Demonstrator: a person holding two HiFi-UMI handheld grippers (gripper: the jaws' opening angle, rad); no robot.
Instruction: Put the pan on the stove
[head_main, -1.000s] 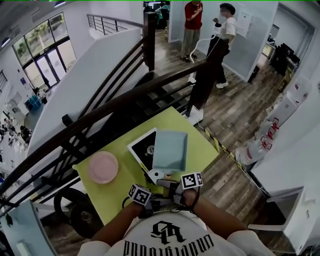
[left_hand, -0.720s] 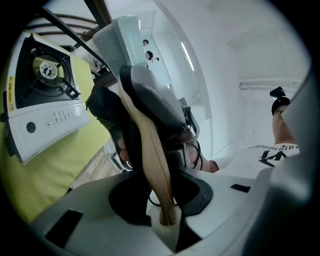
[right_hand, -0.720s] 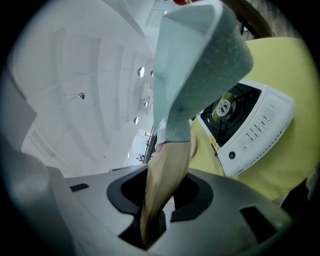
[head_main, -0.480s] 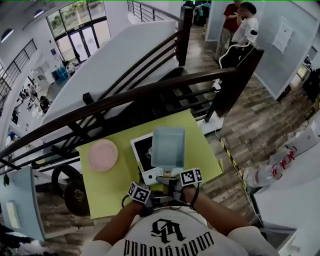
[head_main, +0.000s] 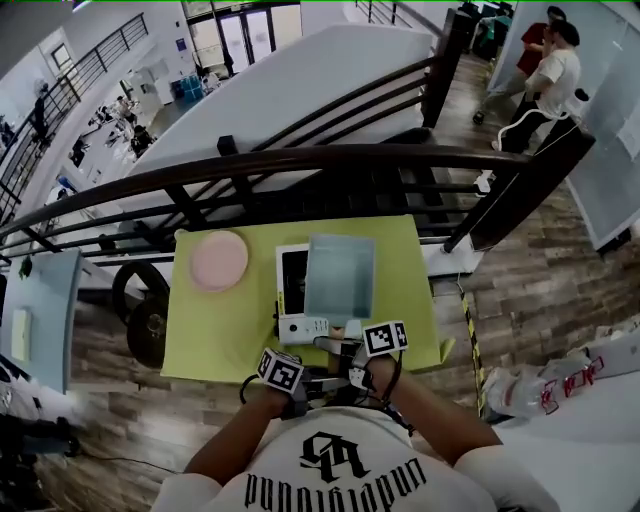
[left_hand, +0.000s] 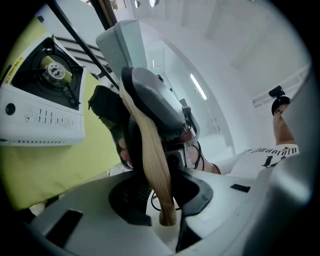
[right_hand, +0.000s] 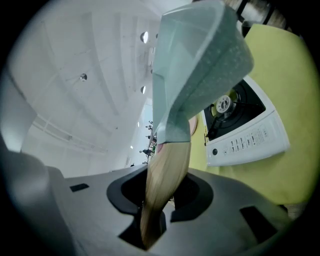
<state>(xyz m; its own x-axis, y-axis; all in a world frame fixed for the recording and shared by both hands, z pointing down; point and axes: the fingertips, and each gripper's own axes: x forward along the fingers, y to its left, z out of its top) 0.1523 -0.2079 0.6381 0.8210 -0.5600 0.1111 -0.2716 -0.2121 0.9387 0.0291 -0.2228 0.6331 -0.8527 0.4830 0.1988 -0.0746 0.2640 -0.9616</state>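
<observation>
Since a second ago: view swung round, table (head_main: 215, 335) now square-on; pan (head_main: 340, 277) unchanged over the stove (head_main: 291, 290). Pan held above the stove's right half, long axis front to back, handle (right_hand: 165, 170) toward the person, body toward the railing (head_main: 300, 160) behind the stove. Left gripper (left_hand: 167, 217) and right gripper (right_hand: 152, 225) both clamped on the handle. Left of the stove: bare table up to the plate (head_main: 219, 260). Right of it: narrow strip, then table edge.

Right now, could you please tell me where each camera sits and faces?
Head view: on the person's head, facing steeply down at the table, stove and pan; both forearms and shirt show.
Left gripper view: on the left tongs, looking along the wooden handle they clamp; the shirt shows at right.
Right gripper view: on the right tongs, looking up the handle to the pan.
Both gripper views share the handle and stove.
</observation>
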